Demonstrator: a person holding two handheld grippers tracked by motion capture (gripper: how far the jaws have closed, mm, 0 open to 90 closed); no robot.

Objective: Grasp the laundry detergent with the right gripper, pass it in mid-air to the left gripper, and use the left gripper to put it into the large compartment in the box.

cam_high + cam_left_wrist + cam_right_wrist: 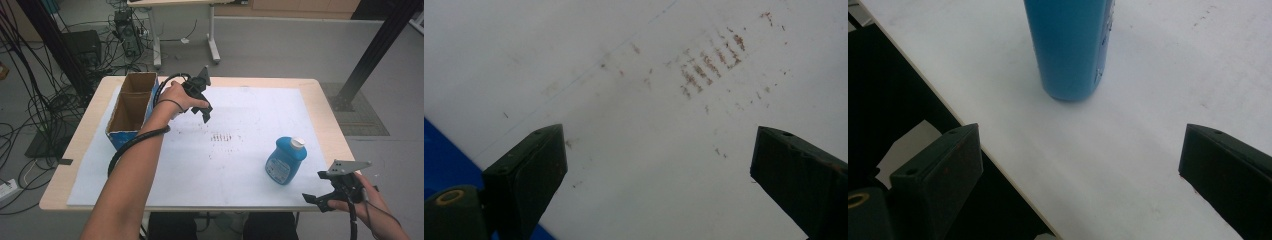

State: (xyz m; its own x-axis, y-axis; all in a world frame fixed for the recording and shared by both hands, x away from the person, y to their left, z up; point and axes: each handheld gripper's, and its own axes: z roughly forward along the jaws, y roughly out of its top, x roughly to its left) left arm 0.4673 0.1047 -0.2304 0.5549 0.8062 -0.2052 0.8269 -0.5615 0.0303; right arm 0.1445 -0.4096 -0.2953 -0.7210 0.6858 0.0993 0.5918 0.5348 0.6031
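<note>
Fingers of the right gripper (318, 199) are spread wide and hold nothing, hovering at the near edge of the white-covered worktop (240, 160), close to the upright blue plastic bottle with a white cap (286, 160). The left gripper (204, 111), fingers also spread, hangs just beside the open cardboard box with blue sides (131, 107).

Bare white sheet (240, 165) between bottle (285, 161) and cardboard box (131, 109).
</note>
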